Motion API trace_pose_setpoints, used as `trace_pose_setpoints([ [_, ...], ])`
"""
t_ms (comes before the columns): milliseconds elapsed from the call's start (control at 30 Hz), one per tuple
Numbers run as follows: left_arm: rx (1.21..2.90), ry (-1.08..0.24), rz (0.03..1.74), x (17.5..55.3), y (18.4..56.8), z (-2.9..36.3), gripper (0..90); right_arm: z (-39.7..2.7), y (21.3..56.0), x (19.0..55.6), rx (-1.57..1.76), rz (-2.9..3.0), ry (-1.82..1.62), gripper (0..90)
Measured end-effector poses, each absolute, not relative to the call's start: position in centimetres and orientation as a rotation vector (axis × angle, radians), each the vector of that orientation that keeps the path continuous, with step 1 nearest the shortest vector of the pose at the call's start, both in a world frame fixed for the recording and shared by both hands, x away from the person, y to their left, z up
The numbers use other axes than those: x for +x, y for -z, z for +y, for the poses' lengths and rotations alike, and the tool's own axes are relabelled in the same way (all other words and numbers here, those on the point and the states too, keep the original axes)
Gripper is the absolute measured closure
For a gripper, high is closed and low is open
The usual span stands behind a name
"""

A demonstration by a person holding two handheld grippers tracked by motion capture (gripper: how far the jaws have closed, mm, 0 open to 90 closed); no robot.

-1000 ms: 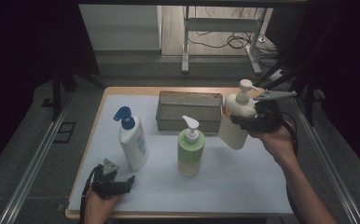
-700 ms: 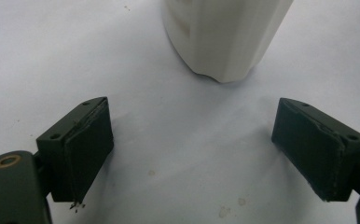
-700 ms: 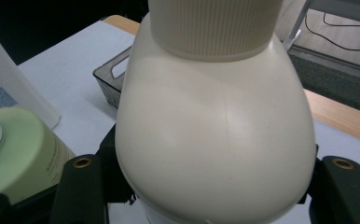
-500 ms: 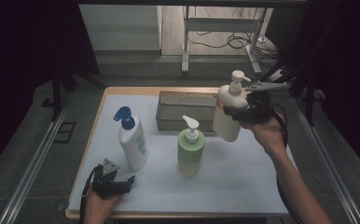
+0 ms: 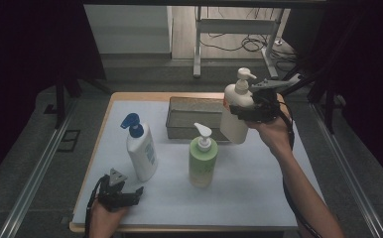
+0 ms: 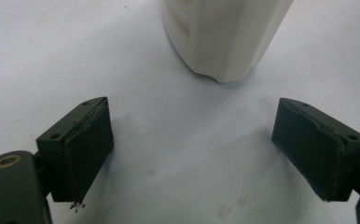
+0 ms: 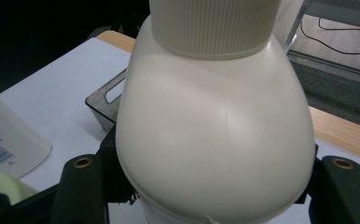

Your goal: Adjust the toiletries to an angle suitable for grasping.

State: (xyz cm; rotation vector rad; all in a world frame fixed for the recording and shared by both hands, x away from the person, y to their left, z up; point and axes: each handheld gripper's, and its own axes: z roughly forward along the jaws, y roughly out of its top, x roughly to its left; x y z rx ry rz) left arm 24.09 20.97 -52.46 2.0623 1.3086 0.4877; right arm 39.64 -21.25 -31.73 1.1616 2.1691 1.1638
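**Three pump bottles, one in my right tongs**

Three bottles are in front of me, and I have the cream pump bottle (image 5: 235,111) clamped in my right tongs (image 5: 251,111), lifted clear of the bench (image 5: 259,198). It hangs above the right end of the dark grey tray (image 5: 194,119), at the far side of the white mat. Its long axis runs nearly upright, leaning a little, with the base lowest and the pump head on top; the nozzle points to the right in the high view. In the right gripper view the bottle's rounded shoulder (image 7: 215,121) sits between the two black jaws, which press on its sides about halfway open, with the ribbed collar above them.

My left tongs (image 5: 130,194) rest low at the near left edge of the bench, jaws spread wide with nothing between them. In the left gripper view the base of the white bottle with the blue pump (image 6: 222,37) stands just ahead of the jaws, apart from them. That bottle (image 5: 141,148) stands upright on the mat, and the green pump bottle (image 5: 202,161) stands upright near the middle, close in front of the tray.
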Motion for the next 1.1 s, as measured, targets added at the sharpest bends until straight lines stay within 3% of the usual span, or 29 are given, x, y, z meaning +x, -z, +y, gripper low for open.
trace_pose_setpoints([
  [1100,2.064,-0.489,1.307,24.1,52.5,21.0,12.1,-16.1,32.8,44.8,1.181,2.137,-1.176,37.2],
])
